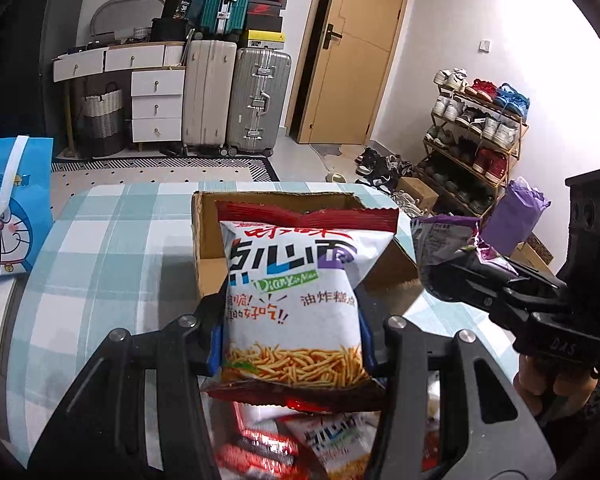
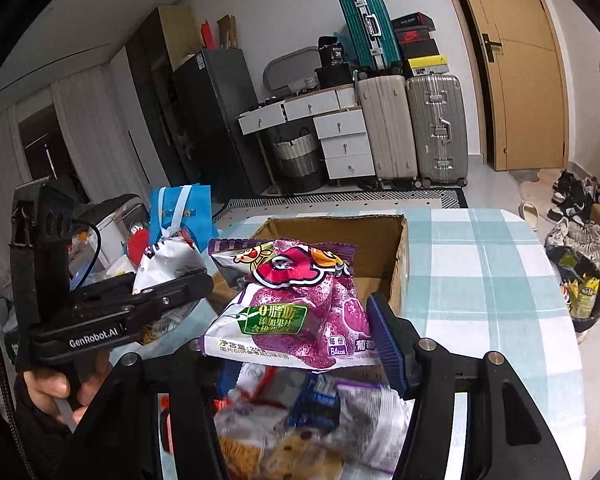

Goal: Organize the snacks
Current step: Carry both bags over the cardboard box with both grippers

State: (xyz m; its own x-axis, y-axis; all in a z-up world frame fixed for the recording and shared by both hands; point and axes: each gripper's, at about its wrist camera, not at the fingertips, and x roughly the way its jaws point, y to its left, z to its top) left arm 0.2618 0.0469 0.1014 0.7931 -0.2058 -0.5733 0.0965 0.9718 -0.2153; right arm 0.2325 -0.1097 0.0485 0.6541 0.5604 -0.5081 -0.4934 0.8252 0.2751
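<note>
Nearest me, loose snack packets (image 2: 300,420) lie heaped on the checked worktop (image 2: 488,280). Above them the left hand-held gripper (image 1: 292,340) clamps a white noodle-snack bag (image 1: 292,300), while the right hand-held gripper (image 2: 300,344) grips a purple jelly pouch (image 2: 296,308). Just beyond both stands the open cardboard box (image 1: 208,240); suitcases (image 1: 256,100) line the far wall.

Home: suitcases (image 1: 236,96), shoe rack (image 1: 476,140), dresser (image 2: 340,136).
</note>
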